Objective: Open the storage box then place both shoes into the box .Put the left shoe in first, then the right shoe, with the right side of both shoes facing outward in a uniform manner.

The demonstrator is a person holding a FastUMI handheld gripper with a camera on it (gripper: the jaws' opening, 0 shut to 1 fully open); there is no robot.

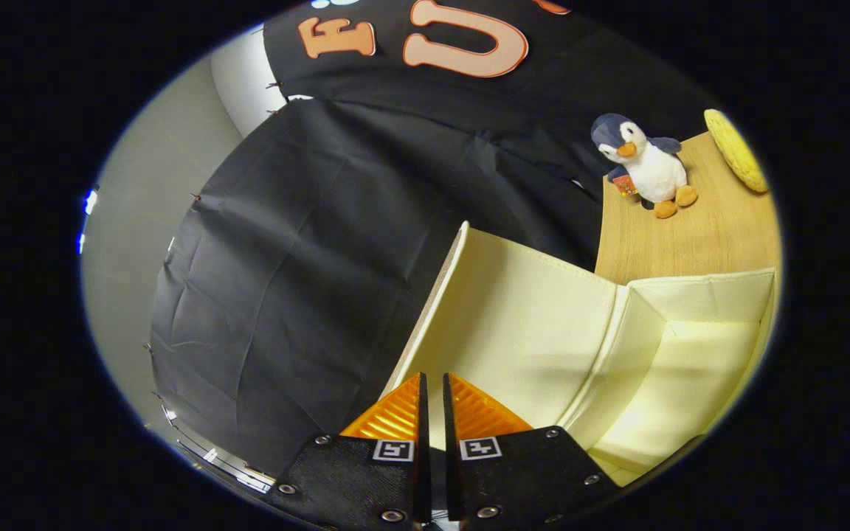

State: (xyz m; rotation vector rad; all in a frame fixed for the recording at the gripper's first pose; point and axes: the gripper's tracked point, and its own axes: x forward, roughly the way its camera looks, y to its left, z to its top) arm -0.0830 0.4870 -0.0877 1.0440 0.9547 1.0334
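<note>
Gripper view shows my gripper [432, 383] with its fingers nearly closed on the raised lid [528, 324] of the storage box [690, 369], seemingly pinching its edge, while the open cream interior lies ahead and right on the wooden table [690, 236].

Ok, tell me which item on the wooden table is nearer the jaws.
The grey-and-white plush penguin, upright with orange feet; the yellow textured object lies beyond it. The jaws are closed on the cream fabric box's raised lid.
</note>
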